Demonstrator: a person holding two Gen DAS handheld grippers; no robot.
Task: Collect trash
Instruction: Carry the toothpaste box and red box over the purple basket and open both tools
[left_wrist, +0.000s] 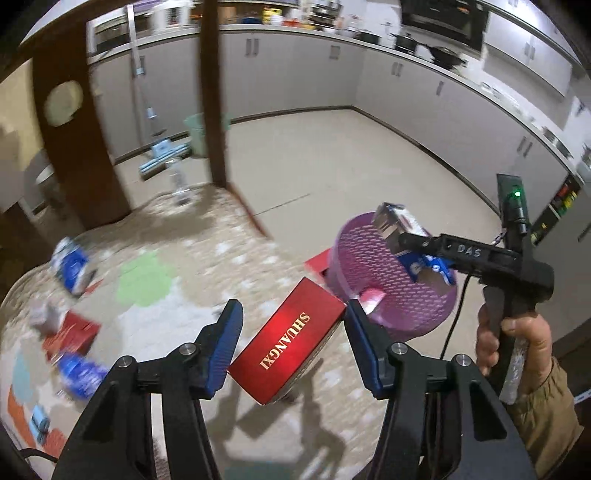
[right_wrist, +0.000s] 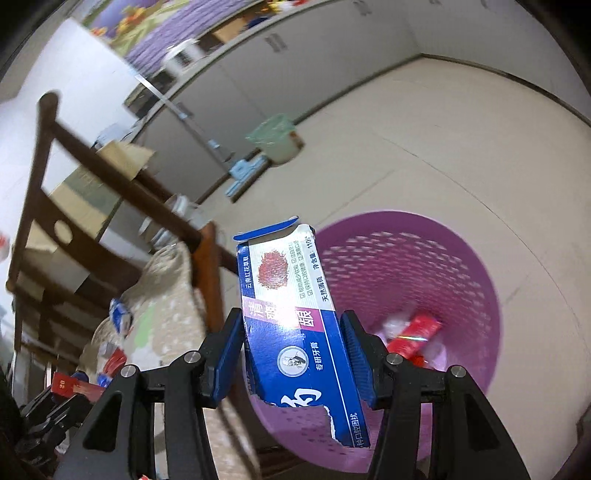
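Between the left tool's pads: red carton (left_wrist: 290, 341), printed SHUANGXI, lying slantwise across the gap; one corner meets the right-hand pad, a sliver of gap shows at the left-hand pad.
Left tool (left_wrist: 291, 338): jaws spread about the red carton; whether they actually pinch it cannot be told, as the carton may equally rest on the table (left_wrist: 207, 266).
Left of the left tool: scattered litter on the patterned cloth, namely a blue packet (left_wrist: 70, 267), a red box (left_wrist: 72, 334) and a second blue wrapper (left_wrist: 79, 371), all blurred.
Red carton, handling: judged light, thin-walled card, stiff along its edges but easily dented on its broad faces; glossy, so likely somewhat slippery. Best taken across the two long narrow sides near mid-length.
Ahead and right of the left tool: purple basket (left_wrist: 373, 284), perforated wall, standing on the floor just past the table edge.
Right tool (right_wrist: 291, 354): clenched on the blue toothpaste box (right_wrist: 295, 332), pads on its two long sides at about mid-length.
Blue toothpaste box, position: held aloft above the basket mouth, far flap open, near end torn.
Blue toothpaste box, handling: judged empty, very light and readily crushed; the torn end offers no firm hold.
Below and right of the right tool: basket floor with a red wrapper (right_wrist: 415, 332) and pale scraps.
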